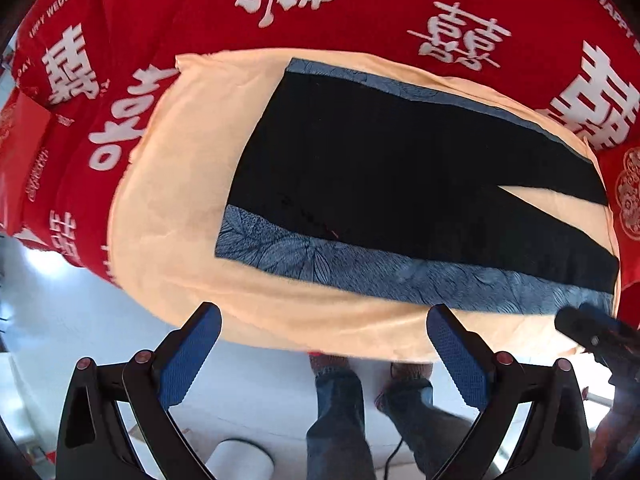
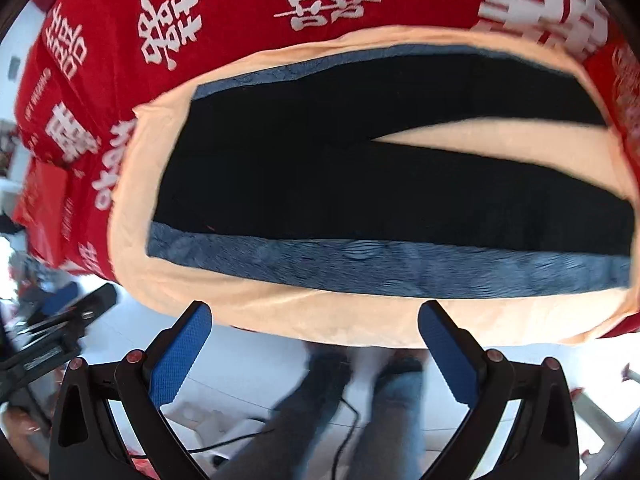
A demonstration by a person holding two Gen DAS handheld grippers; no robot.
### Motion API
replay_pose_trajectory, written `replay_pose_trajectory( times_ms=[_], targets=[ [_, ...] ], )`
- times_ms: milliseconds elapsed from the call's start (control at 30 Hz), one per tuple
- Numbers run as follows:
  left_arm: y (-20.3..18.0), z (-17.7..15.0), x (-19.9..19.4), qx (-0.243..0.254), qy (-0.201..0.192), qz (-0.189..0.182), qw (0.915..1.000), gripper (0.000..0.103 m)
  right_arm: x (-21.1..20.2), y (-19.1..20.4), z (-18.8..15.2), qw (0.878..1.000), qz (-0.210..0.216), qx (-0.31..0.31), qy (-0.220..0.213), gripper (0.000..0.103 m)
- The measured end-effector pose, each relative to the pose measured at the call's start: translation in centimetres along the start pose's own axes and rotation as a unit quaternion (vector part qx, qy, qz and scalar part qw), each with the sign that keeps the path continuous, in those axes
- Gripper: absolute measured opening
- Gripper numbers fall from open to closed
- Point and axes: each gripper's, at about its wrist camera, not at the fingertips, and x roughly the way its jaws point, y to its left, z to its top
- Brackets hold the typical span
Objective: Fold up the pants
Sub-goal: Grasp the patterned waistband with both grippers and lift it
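Black pants (image 1: 380,168) with blue patterned side stripes (image 1: 360,268) lie flat on a peach cloth (image 1: 176,208), waist at the left, legs spread to the right. The right wrist view shows the same pants (image 2: 320,184) on the peach cloth (image 2: 280,312). My left gripper (image 1: 324,316) is open and empty, held above the near edge of the cloth. My right gripper (image 2: 316,314) is open and empty, also above the near edge. The right gripper's body (image 1: 600,332) shows at the right in the left wrist view, and the left gripper (image 2: 68,320) shows at the left in the right wrist view.
The peach cloth lies on a table covered by a red cloth with white characters (image 1: 280,20). The person's legs and feet (image 1: 340,400) stand on a white floor below the table's near edge. A cable (image 2: 348,420) runs on the floor.
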Motion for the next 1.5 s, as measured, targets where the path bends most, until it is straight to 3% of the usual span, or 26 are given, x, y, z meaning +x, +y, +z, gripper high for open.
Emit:
replay_pose_trajectory(
  times_ms=[167,233,300,333,367,433,500,700,767,800,867,933,1033,1100,1200,1233,1267,1300,1333,1400,1500],
  targets=[
    [2.6,-0.1,6.0,-0.038,0.016,-0.038,0.9984,0.103,5.6,-1.0,-1.7,0.987,0.145,0.067,0.001,0.103],
    [3.4,-0.3,8.2,-0.048,0.023,-0.058,0.9969,0.103,7.9,-1.3,-2.6,0.98,0.178,0.086,0.007,0.103],
    [4.3,-0.5,10.3,-0.06,0.023,-0.079,0.9947,0.103,10.3,-1.5,-3.3,0.974,0.206,0.094,0.011,0.099],
    [4.5,-0.6,11.0,-0.064,0.021,-0.088,0.9938,0.103,12.1,-1.7,-3.7,0.969,0.224,0.102,0.017,0.092],
    [4.8,-0.6,11.8,-0.069,0.021,-0.1,0.9923,0.103,13.3,-1.9,-3.9,0.966,0.235,0.108,0.022,0.077],
    [5.3,-0.8,13.3,-0.081,0.026,-0.121,0.9889,0.103,16.2,-2.2,-4.1,0.96,0.251,0.121,0.029,0.062],
    [5.8,-0.9,14.4,-0.098,0.031,-0.144,0.9842,0.103,18.0,-2.6,-4.2,0.956,0.261,0.13,0.029,0.062],
    [5.9,-1.0,15.9,-0.108,0.036,-0.176,0.9777,0.103,21.1,-2.9,-3.3,0.925,0.331,0.185,0.008,0.059],
    [5.7,-1.0,16.0,-0.115,0.039,-0.193,0.9737,0.103,21.2,-2.8,-2.7,0.909,0.362,0.206,0.002,0.013],
    [5.6,-0.9,15.9,-0.118,0.039,-0.203,0.9712,0.103,20.6,-2.6,-2.4,0.903,0.375,0.21,-0.006,0.01],
    [5.6,-0.7,15.7,-0.129,0.035,-0.217,0.9669,0.103,18.7,-1.8,-1.7,0.9,0.39,0.194,-0.027,0.01],
    [5.7,-0.2,15.8,-0.161,0.034,-0.246,0.9551,0.103,17.1,-1.3,-1.3,0.9,0.397,0.176,-0.035,0.01],
    [6.3,1.1,16.1,-0.206,0.022,-0.257,0.944,0.103,16.0,-0.9,-1.4,0.906,0.39,0.158,-0.035,0.01],
    [6.9,1.9,16.5,-0.228,0.017,-0.256,0.9392,0.087,16.2,-1.0,-1.6,0.914,0.376,0.151,-0.03,0.011],
    [7.2,2.6,17.5,-0.227,0.025,-0.243,0.9427,0.079,17.8,-2.4,-2.1,0.922,0.349,0.166,-0.021,0.014],
    [7.1,2.7,17.4,-0.22,0.022,-0.24,0.9454,0.079,18.4,-3.6,-2.6,0.923,0.339,0.181,-0.015,0.023],
    [6.8,2.9,17.2,-0.205,0.019,-0.228,0.9517,0.068,18.7,-4.4,-2.9,0.925,0.329,0.191,-0.016,0.039],
    [6.5,3.1,17.1,-0.19,0.021,-0.212,0.9584,0.061,18.8,-5.3,-3.3,0.925,0.321,0.2,-0.018,0.047],
    [6.3,3.3,17.2,-0.182,0.024,-0.206,0.9611,0.059,18.8,-6.5,-3.8,0.923,0.318,0.217,-0.025,0.059],
    [6.3,3.5,17.2,-0.175,0.028,-0.201,0.9634,0.046,18.3,-8.8,-4.7,0.906,0.334,0.256,-0.043,0.06],
    [6.9,3.3,17.3,-0.164,0.033,-0.197,0.966,0.037,17.4,-11.8,-5.6,0.88,0.351,0.313,-0.071,0.06]
  ],
)
